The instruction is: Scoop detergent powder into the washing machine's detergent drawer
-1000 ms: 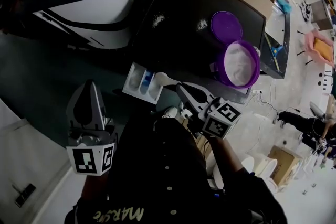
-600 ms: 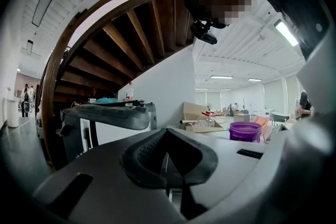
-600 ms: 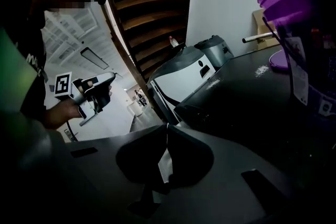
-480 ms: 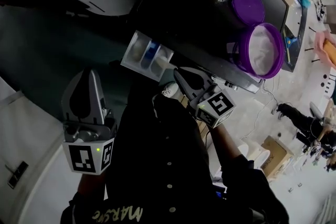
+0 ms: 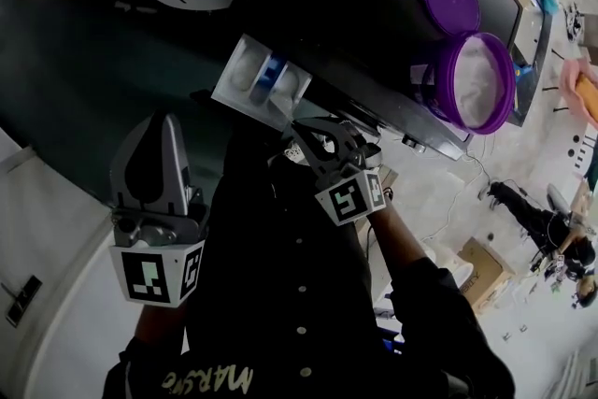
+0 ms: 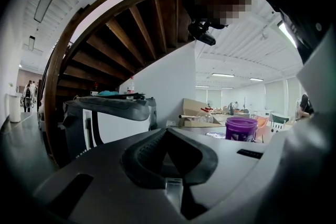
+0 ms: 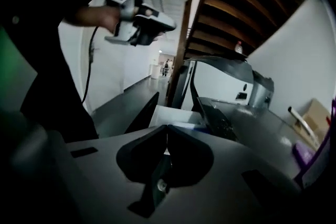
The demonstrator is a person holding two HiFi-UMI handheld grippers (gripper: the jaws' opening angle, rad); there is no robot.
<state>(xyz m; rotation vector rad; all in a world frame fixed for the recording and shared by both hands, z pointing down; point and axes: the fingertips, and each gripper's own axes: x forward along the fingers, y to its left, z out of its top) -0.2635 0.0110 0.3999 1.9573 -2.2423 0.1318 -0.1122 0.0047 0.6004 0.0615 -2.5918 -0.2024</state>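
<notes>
Claw pressed together on a thin dark scoop handle [image 7: 154,186] that slants back toward the lens, the right gripper [image 7: 167,131] points at the white detergent drawer [image 7: 170,114], pulled out just beyond its tips, with a blue insert [image 7: 195,124] at the drawer's right. To the right, the washing machine's dark top [image 7: 247,126] carries a purple lid [image 7: 303,153] and runs far toward a white-and-black appliance [image 7: 247,86] with a bottle [image 7: 239,47] on it, beneath a wooden stair [image 7: 247,2]. At upper left a hand [image 7: 102,16] holds the left gripper [image 7: 169,26], claw together, above a lit corridor [image 7: 157,73].
</notes>
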